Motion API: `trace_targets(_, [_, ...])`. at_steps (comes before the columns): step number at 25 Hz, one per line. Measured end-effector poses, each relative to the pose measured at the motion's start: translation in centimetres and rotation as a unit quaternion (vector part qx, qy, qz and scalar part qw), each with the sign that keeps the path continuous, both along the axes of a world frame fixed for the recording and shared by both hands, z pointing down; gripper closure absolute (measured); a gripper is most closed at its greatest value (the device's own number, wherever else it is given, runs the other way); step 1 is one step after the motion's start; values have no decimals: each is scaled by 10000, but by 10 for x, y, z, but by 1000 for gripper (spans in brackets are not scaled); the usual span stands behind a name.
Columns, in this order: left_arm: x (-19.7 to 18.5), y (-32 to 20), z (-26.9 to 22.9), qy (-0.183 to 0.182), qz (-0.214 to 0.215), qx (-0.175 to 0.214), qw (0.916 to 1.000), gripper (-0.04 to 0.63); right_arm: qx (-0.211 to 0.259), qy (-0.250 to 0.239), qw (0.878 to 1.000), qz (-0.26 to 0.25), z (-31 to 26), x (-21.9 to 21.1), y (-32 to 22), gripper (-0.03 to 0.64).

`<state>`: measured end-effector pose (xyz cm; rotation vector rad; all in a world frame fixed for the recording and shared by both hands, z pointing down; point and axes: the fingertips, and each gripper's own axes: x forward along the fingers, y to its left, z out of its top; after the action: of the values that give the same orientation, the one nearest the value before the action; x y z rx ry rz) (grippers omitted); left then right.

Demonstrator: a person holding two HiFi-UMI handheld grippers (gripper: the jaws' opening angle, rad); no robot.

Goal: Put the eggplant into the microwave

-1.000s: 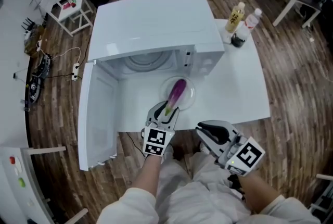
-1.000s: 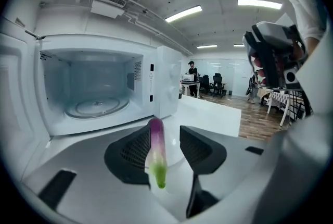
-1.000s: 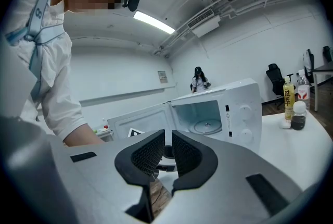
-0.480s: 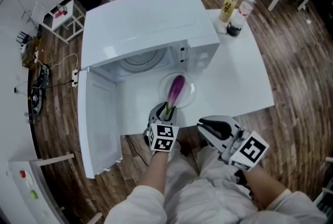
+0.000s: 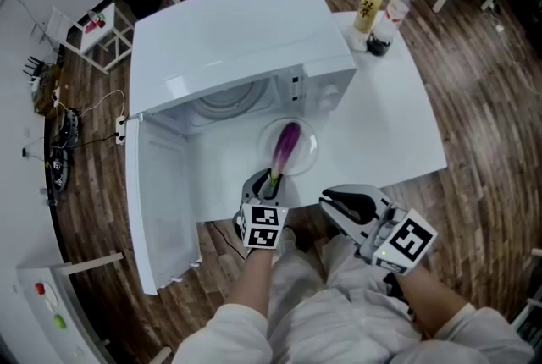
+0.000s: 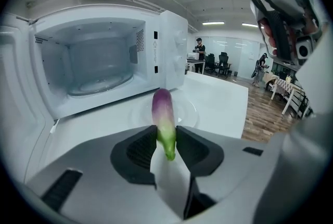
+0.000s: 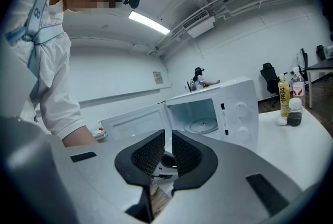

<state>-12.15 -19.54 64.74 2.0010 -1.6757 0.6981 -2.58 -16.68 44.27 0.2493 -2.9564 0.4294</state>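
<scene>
Grasp step: left gripper closing on the eggplant, nothing lifted yet
Door swung open at left, microwave upper centre; left gripper lower centre, jaws have just been closing and the pads now pinch the green stem end of the eggplant, which lies on a clear plate just in front of the opening; right gripper lower right, jaws narrow, nothing between; next move likely needs a firm hold on that thin stem, then a lift up-left into the cavity
</scene>
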Motion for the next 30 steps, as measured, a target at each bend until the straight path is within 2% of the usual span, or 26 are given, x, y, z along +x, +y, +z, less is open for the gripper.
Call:
trace_targets(10, [-10, 3, -26, 277, 4, 589, 9979, 480, -44, 67, 10000, -10, 1, -10, 0, 572])
trace_targets(21, [-54, -2, -67, 345, -404, 1120, 9923, 480, 114, 23, 9999, -65, -4, -30, 2, 572])
trace_targets(30, [-98, -21, -84, -89, -319, 941, 9950, 480, 195, -300, 9991, 222, -13, -46, -4, 572])
